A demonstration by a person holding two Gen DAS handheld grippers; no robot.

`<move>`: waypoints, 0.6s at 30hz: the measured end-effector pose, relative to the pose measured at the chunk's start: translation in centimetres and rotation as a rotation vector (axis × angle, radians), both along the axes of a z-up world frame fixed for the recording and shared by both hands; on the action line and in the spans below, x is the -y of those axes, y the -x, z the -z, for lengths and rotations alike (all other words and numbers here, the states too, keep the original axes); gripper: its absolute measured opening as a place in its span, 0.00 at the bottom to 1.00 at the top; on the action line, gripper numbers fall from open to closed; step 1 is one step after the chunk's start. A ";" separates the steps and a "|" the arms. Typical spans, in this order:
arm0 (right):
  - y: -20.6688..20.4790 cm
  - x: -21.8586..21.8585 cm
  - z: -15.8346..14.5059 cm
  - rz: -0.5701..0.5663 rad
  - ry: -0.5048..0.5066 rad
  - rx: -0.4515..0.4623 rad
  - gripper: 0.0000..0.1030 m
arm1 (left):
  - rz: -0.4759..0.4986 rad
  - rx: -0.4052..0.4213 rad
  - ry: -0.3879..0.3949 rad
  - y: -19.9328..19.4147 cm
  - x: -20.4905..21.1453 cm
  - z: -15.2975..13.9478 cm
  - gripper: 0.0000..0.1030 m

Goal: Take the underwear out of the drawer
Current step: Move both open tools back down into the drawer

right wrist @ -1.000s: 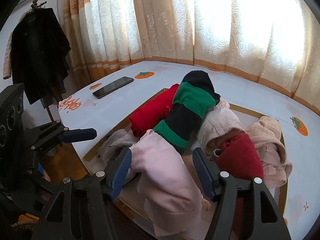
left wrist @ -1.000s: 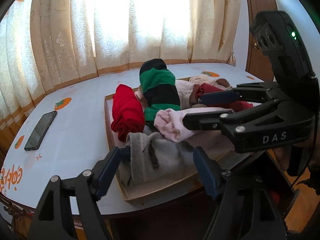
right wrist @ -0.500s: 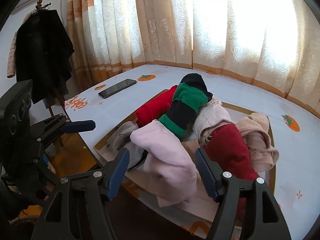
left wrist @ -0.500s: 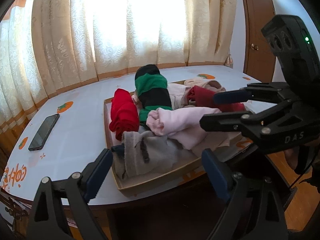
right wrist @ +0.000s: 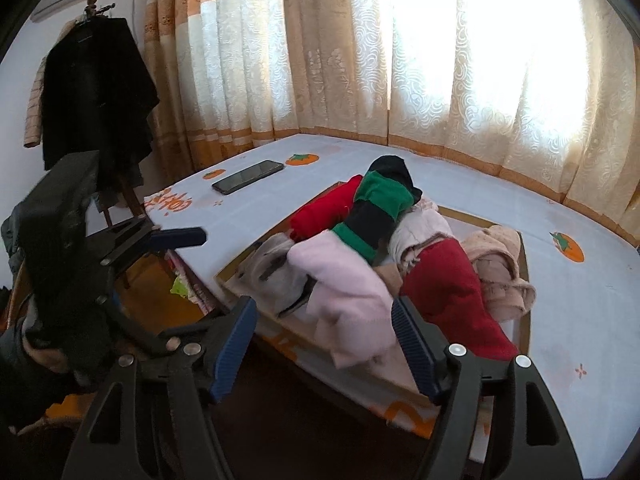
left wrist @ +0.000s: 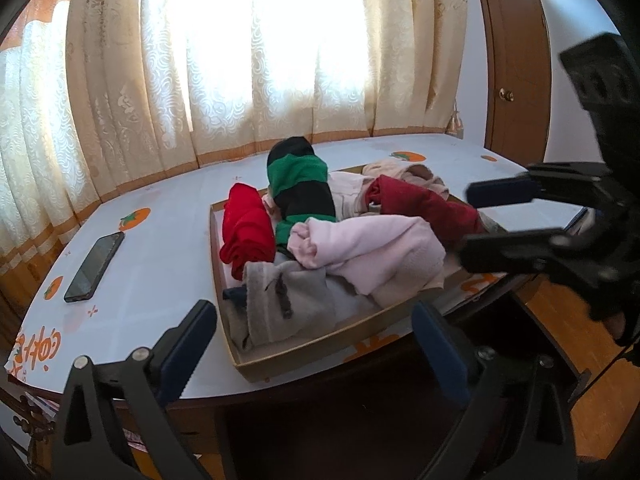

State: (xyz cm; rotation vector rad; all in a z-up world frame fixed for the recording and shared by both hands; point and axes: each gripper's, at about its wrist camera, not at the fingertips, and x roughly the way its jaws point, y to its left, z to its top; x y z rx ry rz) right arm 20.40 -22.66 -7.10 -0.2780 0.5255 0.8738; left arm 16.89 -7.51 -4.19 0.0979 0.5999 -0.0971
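A shallow brown drawer [left wrist: 304, 356] rests on the white table, heaped with folded clothes. At its front lie a grey garment [left wrist: 288, 300] and a pale pink one [left wrist: 380, 248] that drapes over the near rim. Behind them are a bright red piece [left wrist: 248, 232], a green-and-black striped roll [left wrist: 304, 188] and a dark red piece [left wrist: 420, 204]. My left gripper [left wrist: 314, 320] hovers short of the drawer's front, its jaws opening with nothing between them. My right gripper [right wrist: 324, 312] stands open in front of the pink garment [right wrist: 344, 292], its pads off the cloth.
A black phone [left wrist: 94, 268] lies on the table to the left of the drawer. Cream curtains hang along the far edge. A black coat [right wrist: 96, 92] is hung at the left, and a wooden door [left wrist: 512, 60] stands at the right. Wooden floor shows below the table's front edge.
Both grippers have drawn back from the drawer, so the clothes look farther away. The left jaws have spread wider. The pink garment, earlier between the right jaws, now lies draped over the rim.
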 end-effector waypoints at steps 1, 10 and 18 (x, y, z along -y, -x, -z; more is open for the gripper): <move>0.5 0.3 0.0 -0.004 0.005 0.006 0.70 | 0.001 0.000 0.002 0.0 0.0 0.0 0.97; 4.4 3.7 -0.7 -0.007 0.019 0.060 0.73 | 0.022 0.004 0.020 1.5 0.9 -0.1 0.98; 6.3 6.5 -0.4 0.018 0.012 0.076 0.74 | 0.063 0.007 0.024 3.4 2.5 -0.2 0.99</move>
